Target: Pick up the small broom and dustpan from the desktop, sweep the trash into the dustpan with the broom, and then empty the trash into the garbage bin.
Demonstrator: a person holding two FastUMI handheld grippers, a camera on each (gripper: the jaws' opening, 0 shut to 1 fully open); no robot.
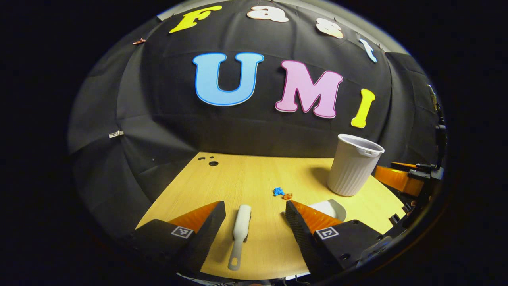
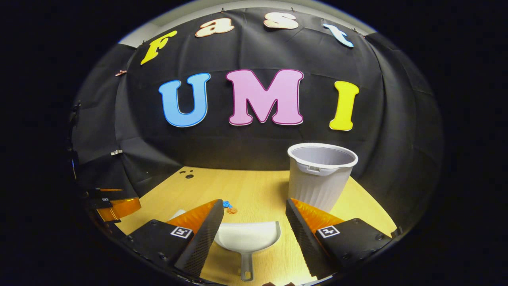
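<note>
In the left gripper view, the left gripper (image 1: 254,222) hangs wide open above the wooden desktop (image 1: 246,174), holding nothing. The small broom (image 1: 240,234) lies flat between its spread fingers, long axis running away from the camera, handle with its hanging hole toward the near edge, thicker head pointing toward the booth wall. Just beyond lie blue and orange scraps of trash (image 1: 281,193), with the ribbed garbage bin (image 1: 353,165) standing upright to their right.

In the right gripper view, the right gripper (image 2: 254,226) is likewise wide open and empty. The dustpan (image 2: 248,236) lies between its fingers, handle toward the camera, mouth facing the trash (image 2: 229,206); the garbage bin (image 2: 319,174) stands behind the right finger
</note>
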